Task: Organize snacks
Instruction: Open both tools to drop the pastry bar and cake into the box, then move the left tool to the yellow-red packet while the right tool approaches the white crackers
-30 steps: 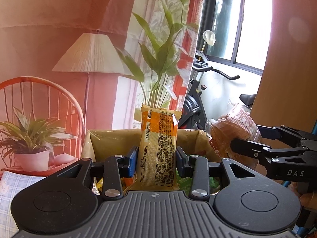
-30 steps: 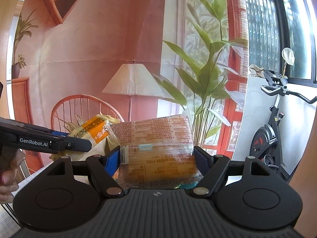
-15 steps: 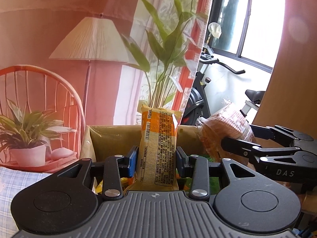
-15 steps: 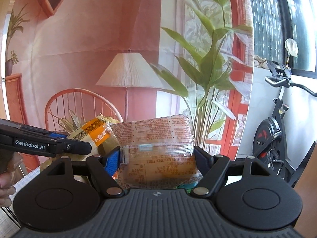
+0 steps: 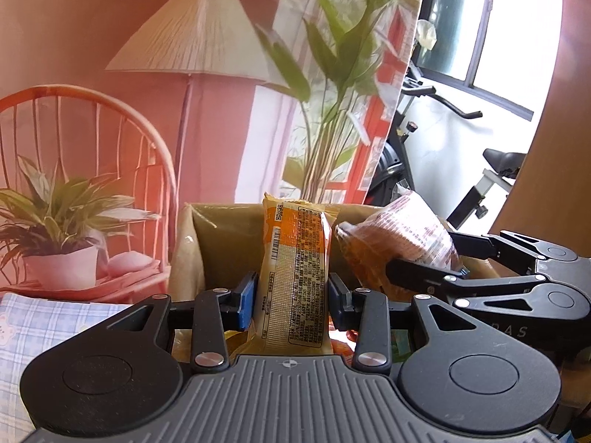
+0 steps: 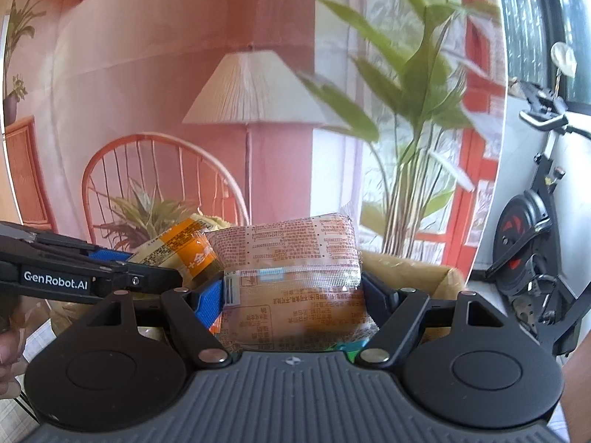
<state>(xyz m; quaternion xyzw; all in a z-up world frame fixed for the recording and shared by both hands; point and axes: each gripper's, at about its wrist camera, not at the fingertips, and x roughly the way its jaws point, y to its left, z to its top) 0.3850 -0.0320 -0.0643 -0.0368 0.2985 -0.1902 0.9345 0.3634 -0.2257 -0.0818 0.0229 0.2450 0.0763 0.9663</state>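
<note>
Both grippers are loaded. Left gripper (image 5: 291,297) has its blue-padded fingers closed about halfway, pinching a tall orange-and-cream foil snack packet (image 5: 293,277) upright by its lower half. Right gripper (image 6: 291,293) is spread wider, its jaws pressing the sides of a broad clear-plastic packet with red print and something golden-brown inside (image 6: 295,284). In the left wrist view that same clear packet (image 5: 397,245) hangs just beside the orange one, to its right.

Both packets are held above an open box lined with olive-yellow plastic (image 5: 221,236), whose far wall rises behind them. More wrappers seem to lie under the fingers, though they are too hidden to name. A blue checked cloth (image 5: 48,328) covers the surface at the left.

My guess is the two snacks are mid-carry, either just lifted out of the box or about to go into it; I cannot tell which. Whichever it is, the next move calls for keeping the two packets from knocking together, and for a steady squeeze on the clear one, which looks soft and slippery.
</note>
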